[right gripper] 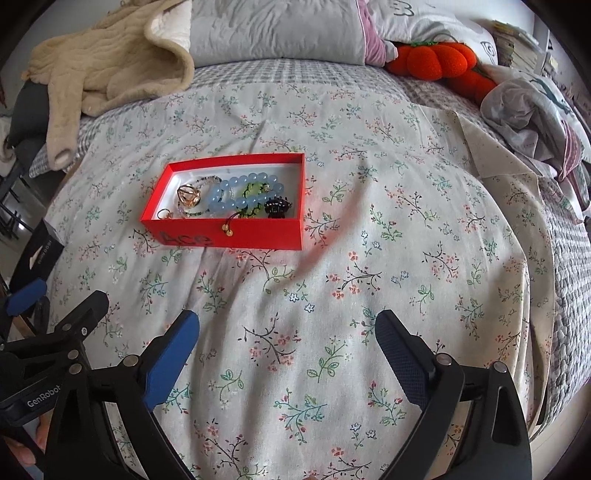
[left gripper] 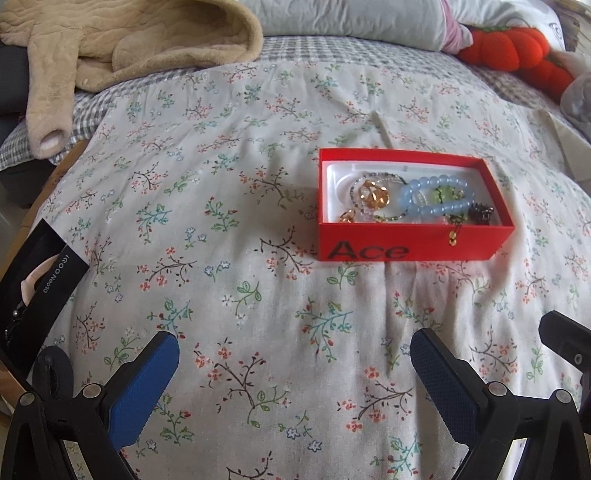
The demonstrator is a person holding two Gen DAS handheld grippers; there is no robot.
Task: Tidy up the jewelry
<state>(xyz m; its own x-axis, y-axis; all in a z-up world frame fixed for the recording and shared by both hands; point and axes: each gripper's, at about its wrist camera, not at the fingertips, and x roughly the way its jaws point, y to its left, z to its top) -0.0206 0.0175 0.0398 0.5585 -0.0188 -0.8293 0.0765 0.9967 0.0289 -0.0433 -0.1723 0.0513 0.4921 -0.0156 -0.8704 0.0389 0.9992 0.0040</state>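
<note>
A red open box marked "Ace" [left gripper: 413, 243] lies on the floral bedspread and also shows in the right wrist view [right gripper: 255, 232]. Inside it lie a light blue bead bracelet [left gripper: 432, 195] [right gripper: 236, 192], a gold ornament [left gripper: 375, 194] [right gripper: 189, 195], a green piece [right gripper: 251, 190], a black piece [left gripper: 482, 214] [right gripper: 277, 206] and thin bead strands. A small gold dangle [left gripper: 452, 238] hangs over the front wall. My left gripper [left gripper: 295, 354] is open and empty, well short of the box. My right gripper [right gripper: 288, 332] is open and empty, near and right of the box.
A black box lid [left gripper: 44, 280] lies at the bed's left edge. A beige fleece garment [left gripper: 122, 40] and grey pillow [right gripper: 277, 29] lie at the back. An orange plush pumpkin [right gripper: 439, 62] and crumpled cloth [right gripper: 532, 107] lie back right.
</note>
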